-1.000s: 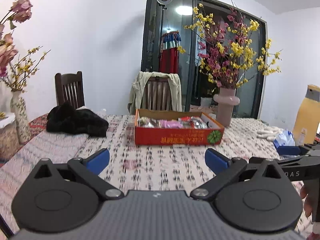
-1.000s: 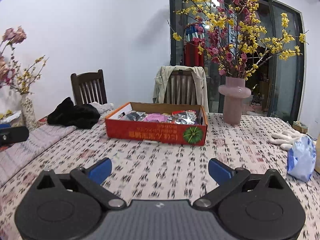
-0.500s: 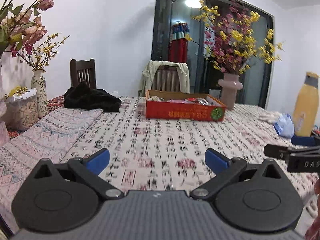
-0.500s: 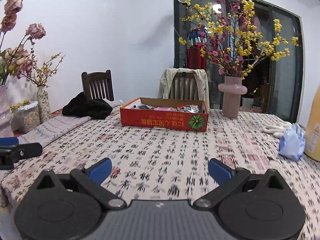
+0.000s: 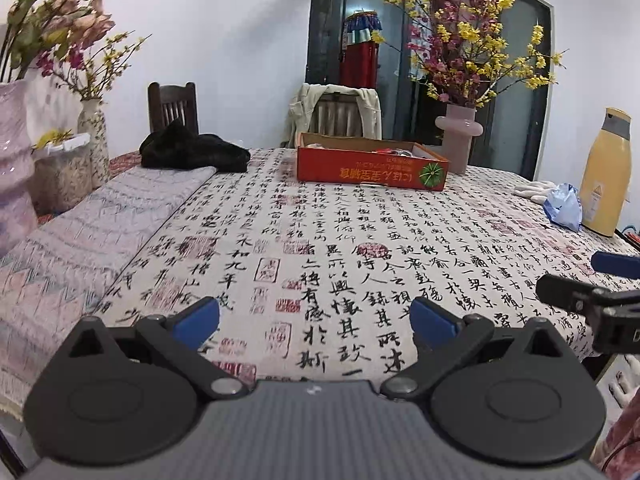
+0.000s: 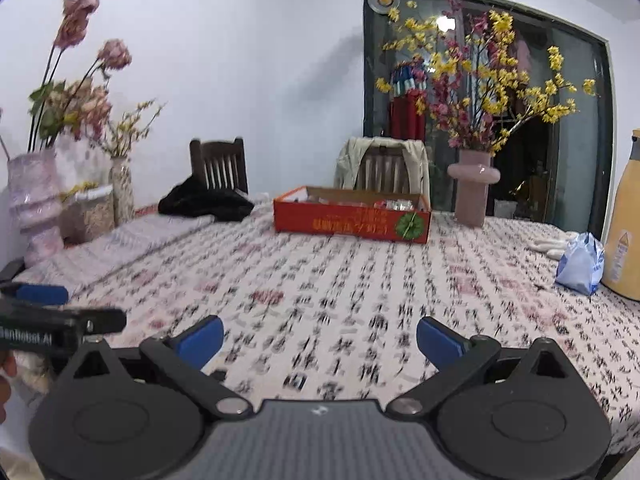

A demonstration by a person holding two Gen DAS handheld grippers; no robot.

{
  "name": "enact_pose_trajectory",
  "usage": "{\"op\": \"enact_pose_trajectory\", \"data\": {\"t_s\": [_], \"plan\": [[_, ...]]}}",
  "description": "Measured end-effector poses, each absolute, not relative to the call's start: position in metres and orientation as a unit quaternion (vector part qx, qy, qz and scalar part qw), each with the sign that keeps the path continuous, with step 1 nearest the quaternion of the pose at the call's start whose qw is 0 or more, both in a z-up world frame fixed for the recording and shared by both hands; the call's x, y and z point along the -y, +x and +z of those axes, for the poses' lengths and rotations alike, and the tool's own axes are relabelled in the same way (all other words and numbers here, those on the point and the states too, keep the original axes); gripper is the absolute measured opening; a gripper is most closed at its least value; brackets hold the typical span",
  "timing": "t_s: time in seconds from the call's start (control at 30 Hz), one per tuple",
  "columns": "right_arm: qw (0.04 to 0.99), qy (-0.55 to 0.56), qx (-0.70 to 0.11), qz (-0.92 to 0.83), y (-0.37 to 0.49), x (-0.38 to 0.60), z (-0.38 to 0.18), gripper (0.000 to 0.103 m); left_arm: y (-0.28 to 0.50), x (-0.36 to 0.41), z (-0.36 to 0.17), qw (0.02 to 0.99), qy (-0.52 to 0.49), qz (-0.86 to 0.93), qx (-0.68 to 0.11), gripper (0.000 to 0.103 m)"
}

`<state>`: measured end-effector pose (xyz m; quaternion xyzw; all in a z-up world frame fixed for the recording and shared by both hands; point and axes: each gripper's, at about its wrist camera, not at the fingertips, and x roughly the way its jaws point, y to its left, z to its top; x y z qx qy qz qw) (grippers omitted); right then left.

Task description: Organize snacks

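A red cardboard box (image 5: 372, 170) holding several snack packets stands at the far middle of the table; it also shows in the right wrist view (image 6: 352, 222). My left gripper (image 5: 314, 320) is open and empty, low over the table's near edge, far from the box. My right gripper (image 6: 320, 340) is open and empty, also near the front edge. Each gripper's fingers show at the side of the other's view. A blue-white snack bag (image 5: 564, 208) lies at the right, also in the right wrist view (image 6: 580, 260).
A pink vase of flowers (image 5: 458, 142) stands right of the box. A yellow bottle (image 5: 604, 176) and white gloves (image 5: 534, 192) sit at the far right. Black cloth (image 5: 192, 154), vases (image 5: 16, 168) and a jar (image 5: 60, 172) are at the left. Chairs stand behind the table.
Both grippers have pulled back from the box toward the table's near edge and sunk lower. Both stay open and empty.
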<state>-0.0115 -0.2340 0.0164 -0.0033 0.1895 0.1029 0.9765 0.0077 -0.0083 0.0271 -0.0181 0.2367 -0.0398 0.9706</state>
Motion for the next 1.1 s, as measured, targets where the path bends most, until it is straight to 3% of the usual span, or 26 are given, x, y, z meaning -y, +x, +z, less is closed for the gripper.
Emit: {"op": "enact_pose_trajectory", "data": {"t_s": [1.1], "plan": [[0.981, 0.008, -0.164, 0.100, -0.025, 0.235, 0.027, 0.103, -0.001, 0.013, 0.036, 0.977, -0.012, -0.041, -0.211, 0.103]]}}
